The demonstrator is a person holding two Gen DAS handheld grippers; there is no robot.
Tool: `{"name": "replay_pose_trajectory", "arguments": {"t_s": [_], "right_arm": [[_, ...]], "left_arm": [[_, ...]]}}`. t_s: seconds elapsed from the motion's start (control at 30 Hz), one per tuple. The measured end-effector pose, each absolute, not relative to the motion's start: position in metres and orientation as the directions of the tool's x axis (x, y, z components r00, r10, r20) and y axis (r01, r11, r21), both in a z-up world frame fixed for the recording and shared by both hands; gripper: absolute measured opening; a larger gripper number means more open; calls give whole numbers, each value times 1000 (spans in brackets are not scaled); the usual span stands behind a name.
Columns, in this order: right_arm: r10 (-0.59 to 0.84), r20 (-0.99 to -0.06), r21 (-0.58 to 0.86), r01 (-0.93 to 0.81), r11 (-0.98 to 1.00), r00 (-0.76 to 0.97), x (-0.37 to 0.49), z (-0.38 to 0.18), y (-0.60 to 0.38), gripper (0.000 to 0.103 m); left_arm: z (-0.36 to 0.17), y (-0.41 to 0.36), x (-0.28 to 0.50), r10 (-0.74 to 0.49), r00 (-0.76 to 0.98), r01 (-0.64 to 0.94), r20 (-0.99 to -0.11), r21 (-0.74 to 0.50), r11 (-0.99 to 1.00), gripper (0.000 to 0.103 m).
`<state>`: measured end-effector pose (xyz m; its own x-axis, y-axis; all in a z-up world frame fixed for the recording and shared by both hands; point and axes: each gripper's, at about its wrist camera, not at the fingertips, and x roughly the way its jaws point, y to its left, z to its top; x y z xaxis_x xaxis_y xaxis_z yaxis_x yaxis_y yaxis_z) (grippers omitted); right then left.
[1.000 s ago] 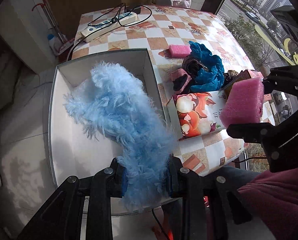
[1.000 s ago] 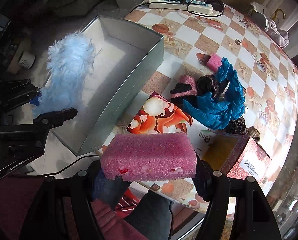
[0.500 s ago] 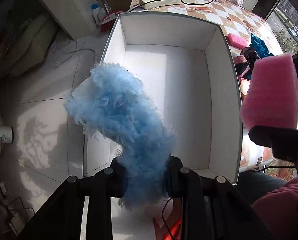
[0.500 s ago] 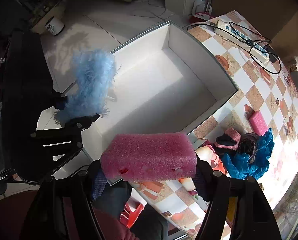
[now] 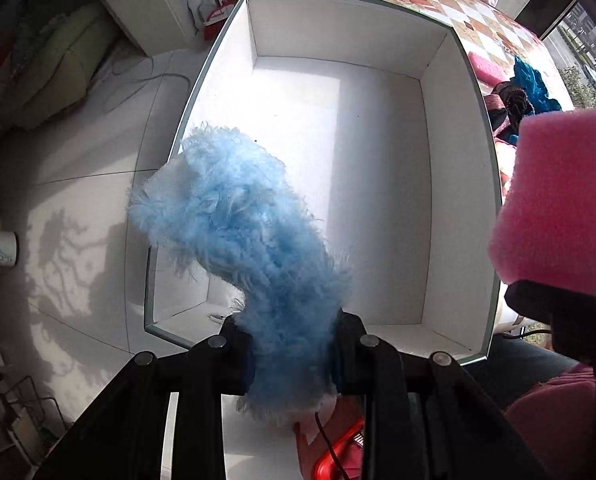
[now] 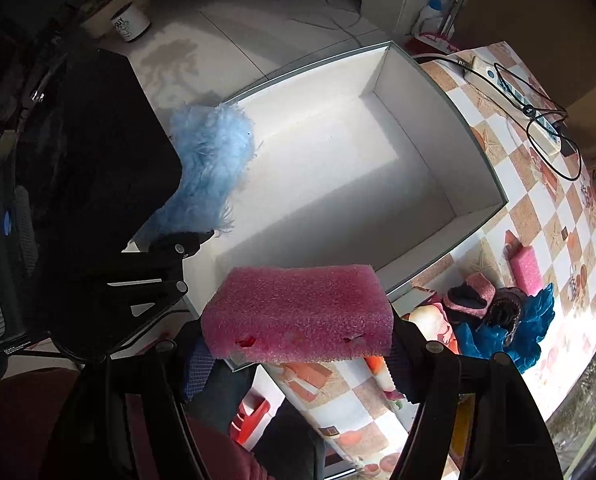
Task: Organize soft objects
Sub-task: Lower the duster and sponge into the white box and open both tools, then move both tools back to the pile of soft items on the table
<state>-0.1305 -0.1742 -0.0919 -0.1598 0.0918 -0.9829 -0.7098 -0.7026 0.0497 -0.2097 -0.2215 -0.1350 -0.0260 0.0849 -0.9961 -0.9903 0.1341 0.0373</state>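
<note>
My left gripper (image 5: 293, 348) is shut on a fluffy light-blue plush piece (image 5: 241, 232), which hangs over the near left corner of a big white box (image 5: 378, 128). The same blue plush (image 6: 209, 164) shows at the box's left rim in the right wrist view. My right gripper (image 6: 298, 340) is shut on a pink foam block (image 6: 298, 308), held above the near edge of the white box (image 6: 338, 168). From the left wrist view the pink foam block (image 5: 558, 200) appears just outside the box's right wall. The box holds nothing.
On the checkered table (image 6: 538, 208) lie a small pink foam piece (image 6: 528, 272), a blue cloth (image 6: 514, 332), dark and pink knitted items (image 6: 482, 300) and a power strip with cables (image 6: 514, 92). A white cup (image 6: 131, 24) stands on the tiled floor.
Both grippers have swung from over the table to over the white box, still holding the blue plush and the pink foam. Over the last half second they have hardly shifted.
</note>
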Motion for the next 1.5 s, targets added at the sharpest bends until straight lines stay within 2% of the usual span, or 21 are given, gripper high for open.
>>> {"name": "replay_pose_trajectory", "arguments": {"t_s": [1.0,1.1,1.17,1.23,1.33,1.37,1.4,1.5], "right_arm": [[90,-984,45,-713,-700,-151,-132,-97,-178,72],[94,-983,47,-715,-698,-156,-131,-96,-177,72],[98,-982,48,-716,-696,-161,-131,-95,-177,73],[98,-981,53,-717,-695,-167,-131,-94,-176,73],[91,-981,60,-721,-691,-169,-130,-95,-175,79],[91,-981,63,-724,-687,-172,-129,-95,-175,89],[92,-980,68,-727,-683,-178,-128,-94,-174,93],[90,-978,80,-738,-670,-187,-124,-92,-171,93]], "left_arm": [[-141,-225,-208,76,-25,-990,-997,35,138,33],[-140,-226,-207,84,-19,-990,-996,30,140,44],[-138,-224,-206,99,-23,-988,-995,38,148,64],[-137,-223,-204,114,-40,-986,-993,58,155,77],[-138,-220,-204,104,-55,-985,-993,70,155,79],[-140,-219,-204,96,-47,-987,-994,61,148,81],[-140,-217,-207,91,-30,-989,-995,43,139,82],[-140,-215,-211,89,-9,-993,-996,19,115,86]]}}
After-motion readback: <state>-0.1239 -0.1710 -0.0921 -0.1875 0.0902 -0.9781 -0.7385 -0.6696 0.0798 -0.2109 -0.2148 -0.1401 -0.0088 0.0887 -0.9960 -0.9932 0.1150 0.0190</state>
